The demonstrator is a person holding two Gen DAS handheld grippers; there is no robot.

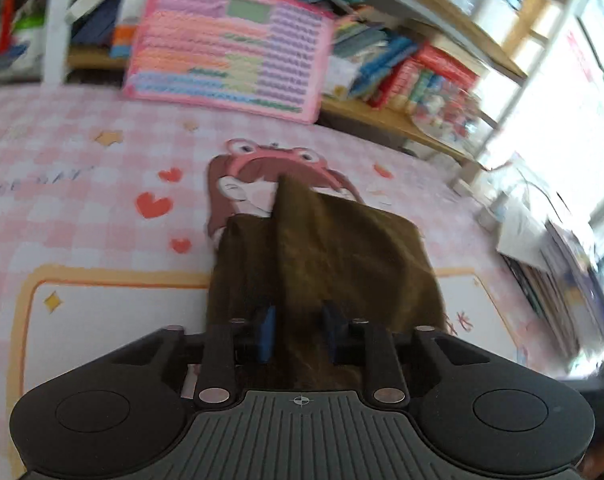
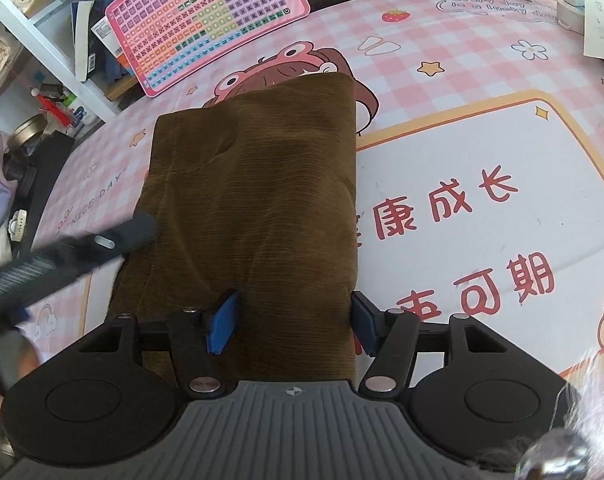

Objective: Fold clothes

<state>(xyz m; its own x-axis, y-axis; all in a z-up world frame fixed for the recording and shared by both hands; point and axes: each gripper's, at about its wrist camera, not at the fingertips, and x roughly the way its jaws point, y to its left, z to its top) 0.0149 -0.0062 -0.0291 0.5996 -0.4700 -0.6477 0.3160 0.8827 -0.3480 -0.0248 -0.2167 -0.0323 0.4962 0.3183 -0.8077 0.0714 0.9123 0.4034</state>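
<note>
The left claw (image 1: pixel 300 334) is pinched together on a raised fold of the brown corduroy garment (image 1: pixel 321 248); the right claw (image 2: pixel 292 322) stands apart, its blue pads (image 2: pixel 222 320) straddling the near edge of the same cloth without pressing it. The garment lies part-folded in a tidy rectangle on the pink checked counter (image 2: pixel 441 80), over the cartoon print — with only one claw holding. That is the likely trouble: if the left claw lifts or pulls while the right has no grip, the cloth may drag askew and the fold spill open; a thin pinch of ribbed fabric could also slip free. Both claws point steeply down at the counter, the left reaching in from the side in the right wrist view; the pink toy keyboard (image 2: pixel 206 20) leans well beyond.
</note>
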